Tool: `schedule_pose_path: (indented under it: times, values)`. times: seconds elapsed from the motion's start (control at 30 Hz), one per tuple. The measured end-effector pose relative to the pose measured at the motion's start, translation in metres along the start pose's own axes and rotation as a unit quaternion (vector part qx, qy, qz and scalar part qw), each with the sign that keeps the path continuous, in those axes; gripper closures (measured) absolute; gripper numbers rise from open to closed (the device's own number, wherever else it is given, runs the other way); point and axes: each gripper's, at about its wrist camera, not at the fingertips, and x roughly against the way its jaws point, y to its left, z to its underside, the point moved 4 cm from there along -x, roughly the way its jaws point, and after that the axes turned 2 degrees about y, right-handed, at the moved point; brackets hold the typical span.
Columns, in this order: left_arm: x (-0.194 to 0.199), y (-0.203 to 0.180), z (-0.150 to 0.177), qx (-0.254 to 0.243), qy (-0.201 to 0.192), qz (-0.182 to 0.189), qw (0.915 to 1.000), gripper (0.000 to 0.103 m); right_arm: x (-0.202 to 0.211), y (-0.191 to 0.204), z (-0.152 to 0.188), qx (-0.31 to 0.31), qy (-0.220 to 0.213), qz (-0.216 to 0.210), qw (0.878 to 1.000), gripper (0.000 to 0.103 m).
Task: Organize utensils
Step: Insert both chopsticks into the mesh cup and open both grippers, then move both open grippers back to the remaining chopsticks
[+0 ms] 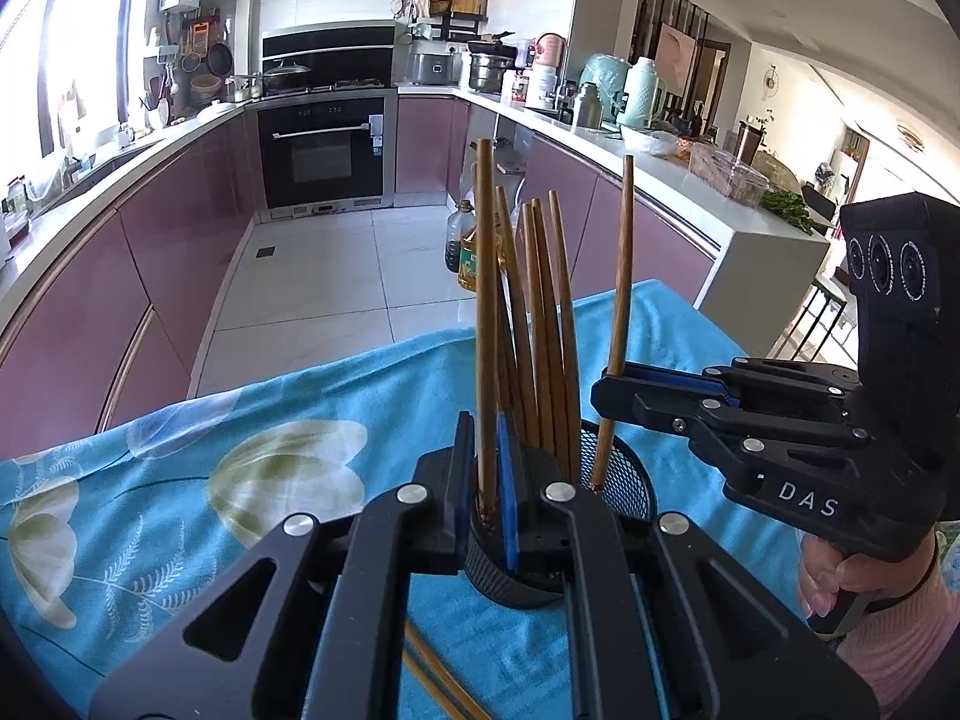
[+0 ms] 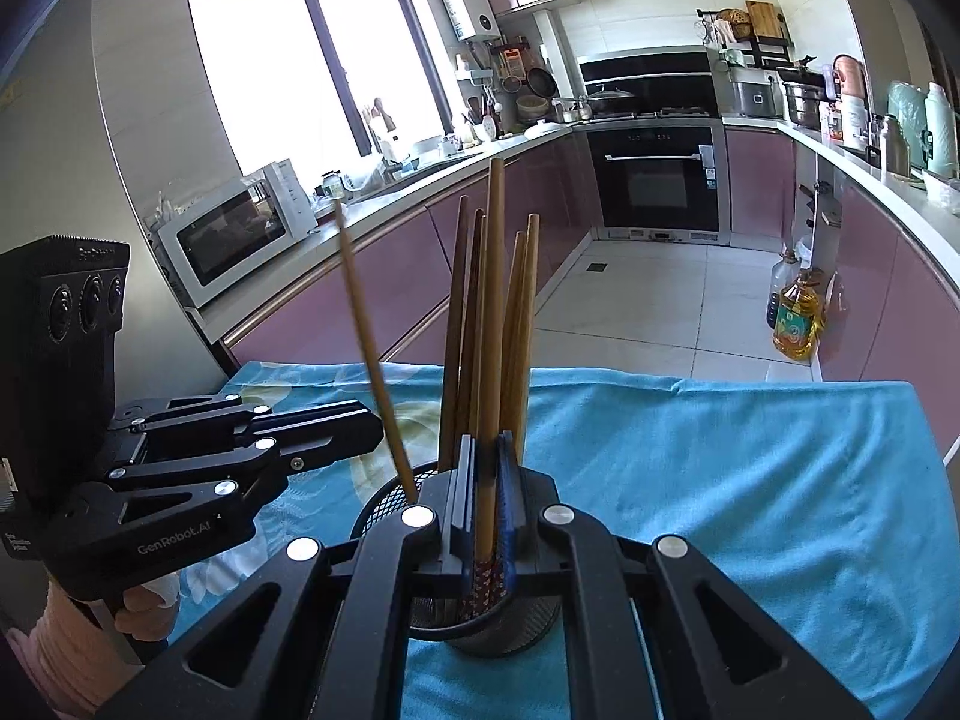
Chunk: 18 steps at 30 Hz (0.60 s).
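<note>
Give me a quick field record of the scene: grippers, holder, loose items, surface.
left gripper: shut on a chopstick, held upright, tip over the holder
right gripper: shut on a second chopstick, also upright, patterned tip over the holder's mouth
holder: black mesh cup, standing upright on the cloth
in holder: several wooden chopsticks, leaning
loose items: two chopsticks lying flat on the cloth, near the left gripper
surface: blue floral cloth

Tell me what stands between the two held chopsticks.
The bundle of chopsticks already in the mesh holder; left wrist view shows it between the left chopstick and right chopstick.
</note>
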Motion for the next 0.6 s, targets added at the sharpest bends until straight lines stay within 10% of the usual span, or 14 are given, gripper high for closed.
schedule_pose_path:
  times: [0.6]
  values:
    - [0.043,0.018,0.042,0.017,-0.061,-0.036,0.9973,0.057,0.035,0.016,0.017,0.017,-0.035,-0.021,0.999,0.070]
